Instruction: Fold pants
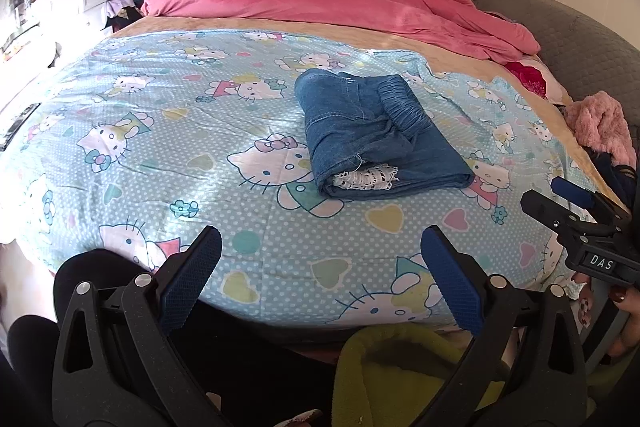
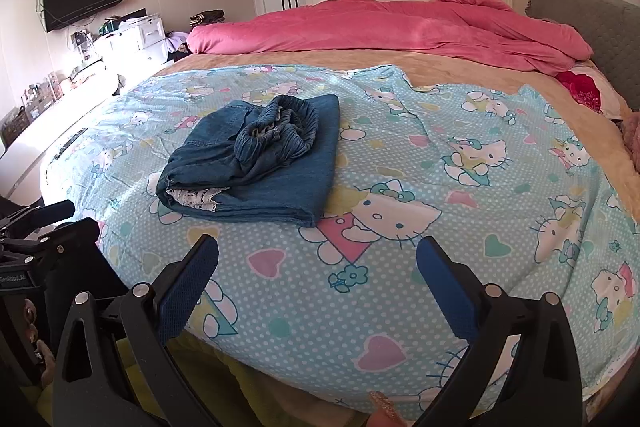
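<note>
On the bed (image 1: 120, 147) the pants (image 1: 376, 135) lie folded; both grippers (image 1: 320, 267) (image 2: 316, 267) gape empty, so we should only tidy the bunched waistband (image 2: 276, 131).

**Folded denim pants on the bed, both grippers clear**

The denim pants (image 2: 256, 163) lie folded in a compact bundle on the Hello Kitty sheet (image 2: 460, 227), towards the bed's left edge, elastic waistband on top and white lace trim (image 2: 194, 195) peeking out. The right gripper (image 2: 318, 259) hovers wide apart over the near edge, empty. The left gripper (image 2: 44, 223) shows at far left. A pink duvet (image 2: 380, 27) is bunched along the far edge.
</note>
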Available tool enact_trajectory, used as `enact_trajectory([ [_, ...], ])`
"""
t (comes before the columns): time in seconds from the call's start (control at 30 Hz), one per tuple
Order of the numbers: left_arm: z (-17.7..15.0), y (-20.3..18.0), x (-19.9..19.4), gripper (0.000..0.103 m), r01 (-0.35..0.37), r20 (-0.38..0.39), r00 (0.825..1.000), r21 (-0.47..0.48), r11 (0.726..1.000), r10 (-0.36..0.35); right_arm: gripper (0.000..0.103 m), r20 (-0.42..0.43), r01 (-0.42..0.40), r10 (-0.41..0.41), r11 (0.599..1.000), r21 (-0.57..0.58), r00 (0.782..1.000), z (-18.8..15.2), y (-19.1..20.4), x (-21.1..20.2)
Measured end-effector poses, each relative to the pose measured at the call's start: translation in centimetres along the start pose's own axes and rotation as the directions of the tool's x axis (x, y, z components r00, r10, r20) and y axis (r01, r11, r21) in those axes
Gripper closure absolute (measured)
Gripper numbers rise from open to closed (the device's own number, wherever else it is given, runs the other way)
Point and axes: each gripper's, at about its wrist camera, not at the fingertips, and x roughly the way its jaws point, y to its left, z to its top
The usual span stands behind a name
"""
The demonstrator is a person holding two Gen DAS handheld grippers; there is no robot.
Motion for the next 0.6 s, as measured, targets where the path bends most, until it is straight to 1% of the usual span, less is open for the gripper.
enact_trajectory([
  [0.6, 0.08, -0.08, -0.09, 0.009, -0.006, 0.004, 1.000, -0.002, 1.000, 0.006, 0.004, -0.005, 0.001, -0.001, 1.000, -0.003, 1.000, 0.16, 0.08, 0.15],
])
